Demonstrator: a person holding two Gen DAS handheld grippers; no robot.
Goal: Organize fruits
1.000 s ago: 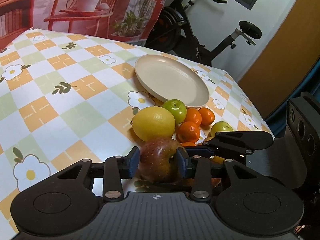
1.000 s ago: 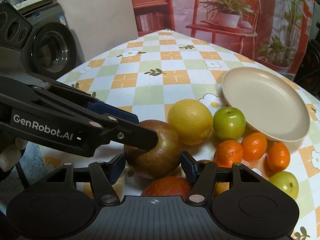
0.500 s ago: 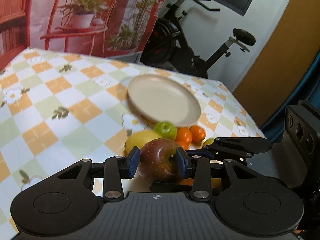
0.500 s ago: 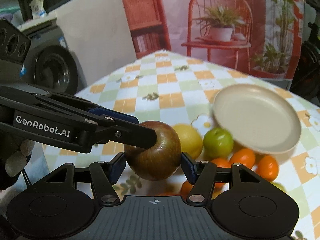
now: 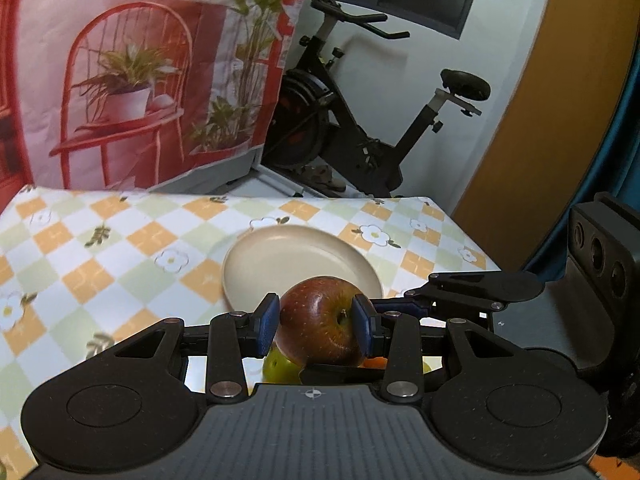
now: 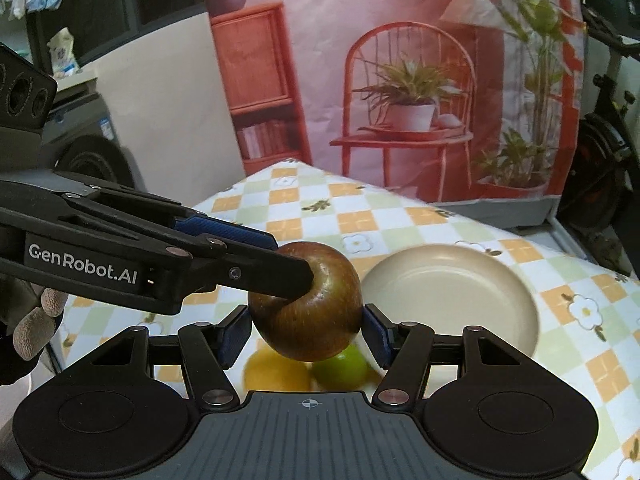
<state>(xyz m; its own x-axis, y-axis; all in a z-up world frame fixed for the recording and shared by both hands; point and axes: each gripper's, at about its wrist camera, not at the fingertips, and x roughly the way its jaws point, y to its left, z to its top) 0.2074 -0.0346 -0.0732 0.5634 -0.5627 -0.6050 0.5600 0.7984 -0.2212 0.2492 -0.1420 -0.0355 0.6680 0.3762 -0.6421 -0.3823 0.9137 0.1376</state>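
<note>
A red-brown apple (image 5: 316, 340) hangs above the checked tablecloth, gripped from two sides at once. My left gripper (image 5: 316, 320) is shut on it, its blue pads pressing the apple's flanks. My right gripper (image 6: 306, 332) is shut on the same apple (image 6: 320, 320), crosswise to the left one. In the right wrist view the left gripper's fingers (image 6: 276, 268) reach in from the left onto the apple's top. Beyond the apple lies the empty beige plate (image 5: 240, 264) (image 6: 516, 292). Beneath it a lemon (image 6: 268, 372) and a green apple (image 6: 344, 368) show blurred.
A slice of orange fruit (image 5: 376, 362) peeks out under the apple. A gloved hand (image 6: 36, 324) holds the left tool. An exercise bike (image 5: 360, 132) stands past the table's far edge, a washing machine (image 6: 92, 152) to the left, and a printed backdrop (image 6: 400, 80) behind.
Both grippers have risen together with the apple, lifting it off the fruit pile. The pile has dropped almost out of view, and the plate now sits just behind the apple.
</note>
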